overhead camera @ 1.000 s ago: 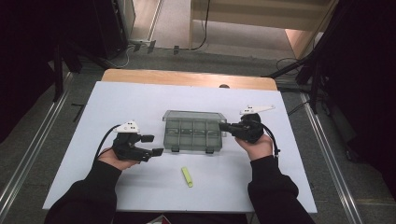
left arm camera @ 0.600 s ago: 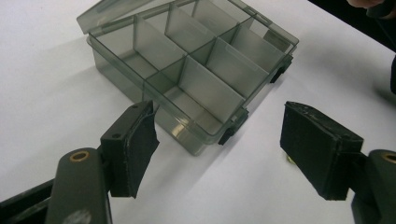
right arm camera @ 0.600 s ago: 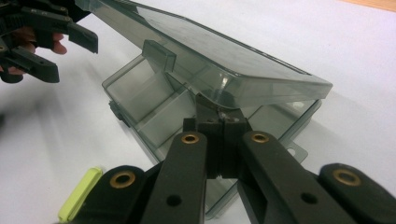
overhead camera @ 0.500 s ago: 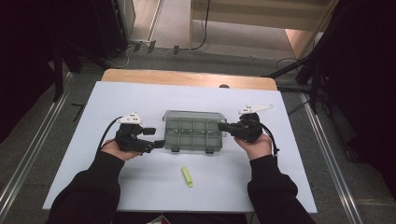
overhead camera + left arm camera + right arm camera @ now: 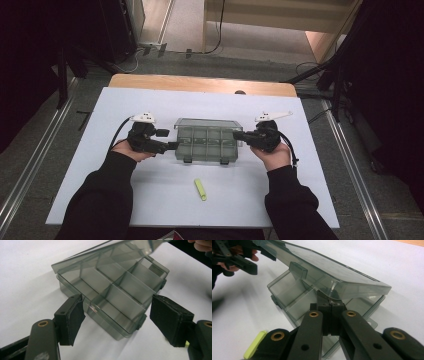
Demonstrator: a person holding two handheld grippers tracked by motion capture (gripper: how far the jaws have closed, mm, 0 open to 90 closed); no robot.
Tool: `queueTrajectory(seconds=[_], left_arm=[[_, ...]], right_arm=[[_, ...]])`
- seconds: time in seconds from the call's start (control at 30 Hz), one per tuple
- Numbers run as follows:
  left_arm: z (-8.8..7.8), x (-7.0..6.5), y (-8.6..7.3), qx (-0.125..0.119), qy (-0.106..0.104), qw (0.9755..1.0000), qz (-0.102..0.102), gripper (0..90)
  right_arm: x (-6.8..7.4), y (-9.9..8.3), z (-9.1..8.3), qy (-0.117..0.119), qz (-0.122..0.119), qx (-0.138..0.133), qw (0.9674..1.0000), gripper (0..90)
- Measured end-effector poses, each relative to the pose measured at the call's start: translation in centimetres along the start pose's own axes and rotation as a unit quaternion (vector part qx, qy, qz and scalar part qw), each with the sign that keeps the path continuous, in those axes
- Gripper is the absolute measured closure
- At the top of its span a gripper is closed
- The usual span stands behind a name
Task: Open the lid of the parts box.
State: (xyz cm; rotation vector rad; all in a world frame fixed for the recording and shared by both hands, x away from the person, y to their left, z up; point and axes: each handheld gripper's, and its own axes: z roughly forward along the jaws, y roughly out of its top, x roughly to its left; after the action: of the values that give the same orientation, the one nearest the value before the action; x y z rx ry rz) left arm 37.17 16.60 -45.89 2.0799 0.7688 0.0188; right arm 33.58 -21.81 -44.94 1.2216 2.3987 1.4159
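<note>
One smoky clear compartment box (image 5: 206, 142) lies lengthwise between your hands, lid (image 5: 332, 272) tilted up; your right gripper (image 5: 329, 306) pinches that lid, your left gripper (image 5: 116, 315) is spread.

We're seeing a smoky grey see-through box (image 5: 206, 140), plain, no pattern. We're noting a yellow-green marker (image 5: 200, 189), a white table cover (image 5: 150, 102) with a tan wood strip (image 5: 200, 82) showing along the far edge, black grippers, black sleeves (image 5: 100, 200).
</note>
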Motion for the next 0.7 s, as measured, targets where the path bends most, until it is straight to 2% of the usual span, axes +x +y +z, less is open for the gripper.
queueTrajectory(seconds=[0.07,0.23,0.3,0.37,0.47,0.53,0.67,0.7], left_arm=[[0.1,0.2,0.2,0.003,0.007,1.0000,0.004,28.5],[0.5,0.6,0.7,-0.006,0.021,0.9997,0.012,28.5],[0.6,0.9,0.7,-0.006,0.011,0.9999,0.005,32.2],[0.8,1.2,0.8,-0.009,0.005,0.9999,-0.001,32.3],[1.1,1.6,0.9,0.003,0.027,0.9996,0.007,34.9],[1.2,1.8,1.2,-0.003,0.029,0.9995,0.007,37.3],[1.2,2.0,1.5,-0.008,0.040,0.9988,0.027,38.2],[1.2,2.1,1.6,-0.014,0.039,0.9988,0.026,38.2]], right_arm=[[0.0,0.0,0.0,0.000,0.000,-0.001,1.0000,90.0],[0.1,0.1,0.2,0.000,-0.001,0.000,1.0000,90.0],[0.2,0.1,0.2,-0.003,-0.003,-0.001,1.0000,90.0],[0.2,0.1,0.2,-0.004,-0.002,-0.001,1.0000,90.0],[0.2,0.1,0.2,-0.003,-0.002,-0.001,1.0000,90.0],[0.2,0.1,0.3,-0.004,-0.002,0.000,1.0000,90.0],[0.3,0.1,0.5,-0.003,-0.006,0.000,1.0000,90.0],[0.3,0.1,0.6,-0.005,-0.006,0.000,1.0000,90.0]])
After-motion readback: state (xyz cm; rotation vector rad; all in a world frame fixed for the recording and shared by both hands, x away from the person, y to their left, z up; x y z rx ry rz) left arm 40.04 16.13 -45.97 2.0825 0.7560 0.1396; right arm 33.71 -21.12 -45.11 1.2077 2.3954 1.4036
